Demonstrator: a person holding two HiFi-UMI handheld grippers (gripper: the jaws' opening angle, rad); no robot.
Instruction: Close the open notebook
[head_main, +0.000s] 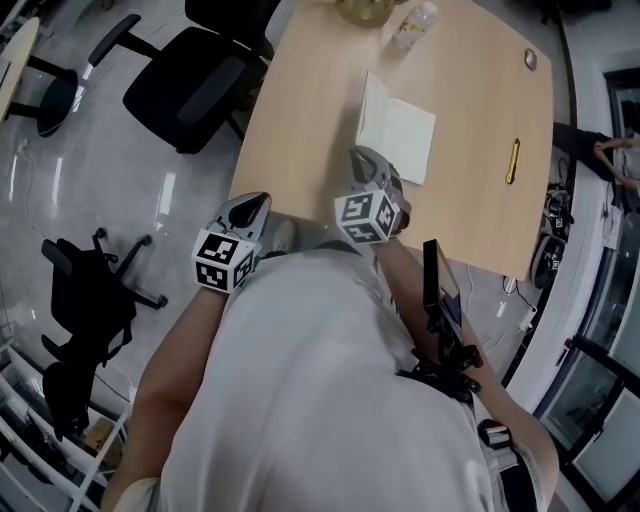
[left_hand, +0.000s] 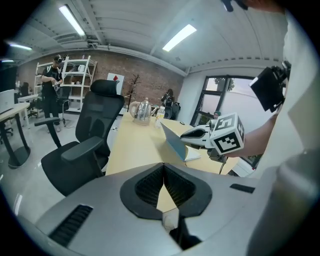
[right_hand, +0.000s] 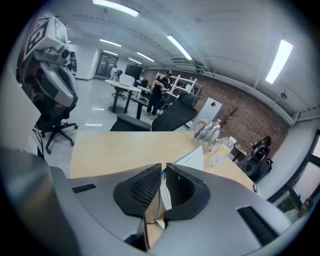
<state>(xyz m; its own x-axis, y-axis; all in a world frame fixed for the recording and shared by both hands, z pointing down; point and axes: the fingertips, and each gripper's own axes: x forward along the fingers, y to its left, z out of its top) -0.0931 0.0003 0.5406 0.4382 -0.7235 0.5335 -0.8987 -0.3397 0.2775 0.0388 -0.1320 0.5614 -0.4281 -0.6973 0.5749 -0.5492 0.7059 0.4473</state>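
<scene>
The notebook (head_main: 405, 140) lies on the light wooden table (head_main: 300, 120), toward the middle and a little in front of the person. It is not yet shut. Its right-hand part rests flat on the table, while the left-hand cover (head_main: 367, 110) stands raised at a steep angle, which the left gripper view shows as a tilted bluish sheet (left_hand: 175, 142).

The right gripper (head_main: 368, 160) reaches over the near edge of the table to that cover. In its own view the jaws are pressed together on the thin edge of the cover (right_hand: 195, 159), so the right gripper (right_hand: 162, 172) is pinching it. The left gripper (head_main: 255, 207) hangs off the table's near corner, close to the person's body and well apart from the notebook. Its jaws (left_hand: 164, 180) meet at the tips with nothing between them.

A yellow pen (head_main: 513, 160) lies to the right of the notebook. A water bottle (head_main: 413, 25) and a glass kettle (left_hand: 142, 111) stand at the far end of the table, and a black office chair (head_main: 195, 85) sits off its left side.

I judge the task to be partly done: the cover is gripped and lifted about halfway through its swing. What seems left is to carry it over onto the flat pages, lay it down and let go. The left gripper looks to have no part in this
</scene>
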